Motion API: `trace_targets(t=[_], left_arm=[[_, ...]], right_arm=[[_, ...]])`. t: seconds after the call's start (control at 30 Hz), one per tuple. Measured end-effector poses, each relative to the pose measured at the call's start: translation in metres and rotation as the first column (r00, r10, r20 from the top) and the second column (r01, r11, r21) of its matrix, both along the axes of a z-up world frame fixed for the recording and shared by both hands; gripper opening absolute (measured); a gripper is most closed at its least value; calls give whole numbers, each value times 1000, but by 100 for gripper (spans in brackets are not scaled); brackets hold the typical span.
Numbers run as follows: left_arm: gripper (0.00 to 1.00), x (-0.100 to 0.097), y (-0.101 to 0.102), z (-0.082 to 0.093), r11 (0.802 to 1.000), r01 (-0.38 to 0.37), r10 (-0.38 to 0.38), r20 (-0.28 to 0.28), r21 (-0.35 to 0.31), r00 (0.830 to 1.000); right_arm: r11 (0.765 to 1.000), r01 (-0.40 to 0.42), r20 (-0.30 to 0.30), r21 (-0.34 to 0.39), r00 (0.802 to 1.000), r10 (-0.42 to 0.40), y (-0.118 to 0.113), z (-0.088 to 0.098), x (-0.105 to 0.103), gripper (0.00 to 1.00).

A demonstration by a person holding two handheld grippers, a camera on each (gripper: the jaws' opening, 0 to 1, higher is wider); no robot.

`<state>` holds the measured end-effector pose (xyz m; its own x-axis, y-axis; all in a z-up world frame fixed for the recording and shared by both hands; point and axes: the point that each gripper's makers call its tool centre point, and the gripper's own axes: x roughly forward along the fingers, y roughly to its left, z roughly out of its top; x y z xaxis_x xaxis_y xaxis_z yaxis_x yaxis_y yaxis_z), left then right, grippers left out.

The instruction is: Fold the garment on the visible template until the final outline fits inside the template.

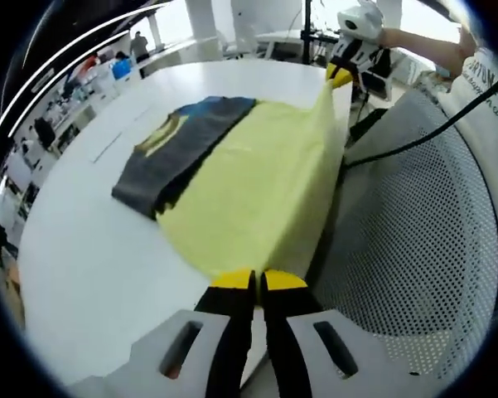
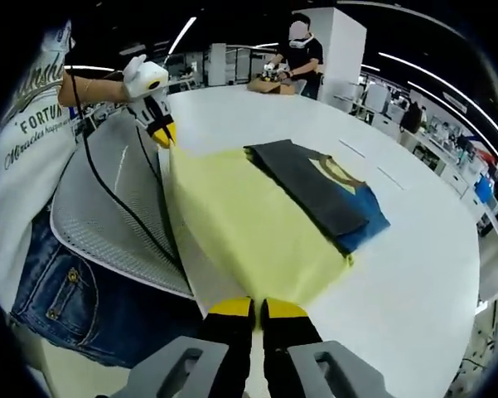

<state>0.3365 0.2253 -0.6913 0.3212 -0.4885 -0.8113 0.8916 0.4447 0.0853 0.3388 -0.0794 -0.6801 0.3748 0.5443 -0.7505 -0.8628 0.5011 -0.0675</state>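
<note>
Yellow jaw tips of my left gripper (image 1: 258,280) were pinched shut on the near corner of the yellow sheet (image 1: 257,182). My right gripper (image 2: 257,308) clamped the sheet's other near corner the same way, jaws closed on the edge. Both corners were lifted off the white table (image 1: 91,257). The sheet hung limp between the two holds, so I judged it light, soft and prone to sag; corners and edges were the sound places to grip. A dark folded garment (image 2: 319,192) with a blue part lay on the sheet's far side. Writing on my white shirt (image 2: 25,133) read "FORTUN"; the rest was illegible.
</note>
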Motion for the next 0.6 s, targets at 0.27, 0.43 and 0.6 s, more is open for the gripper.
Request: trace_targets(t=[0.27, 0.43, 0.6], left_arm=[[0, 17, 0, 9, 1000, -10, 10, 19, -22, 1000], [0, 30, -4, 19, 996, -47, 48, 9, -79, 999], [0, 44, -5, 26, 995, -50, 52, 24, -87, 998]], right_arm=[[1000, -2, 41, -5, 999, 2, -1, 10, 19, 0], [1000, 5, 65, -21, 998, -4, -3, 13, 30, 0], [999, 21, 89, -24, 996, -19, -5, 16, 43, 0]])
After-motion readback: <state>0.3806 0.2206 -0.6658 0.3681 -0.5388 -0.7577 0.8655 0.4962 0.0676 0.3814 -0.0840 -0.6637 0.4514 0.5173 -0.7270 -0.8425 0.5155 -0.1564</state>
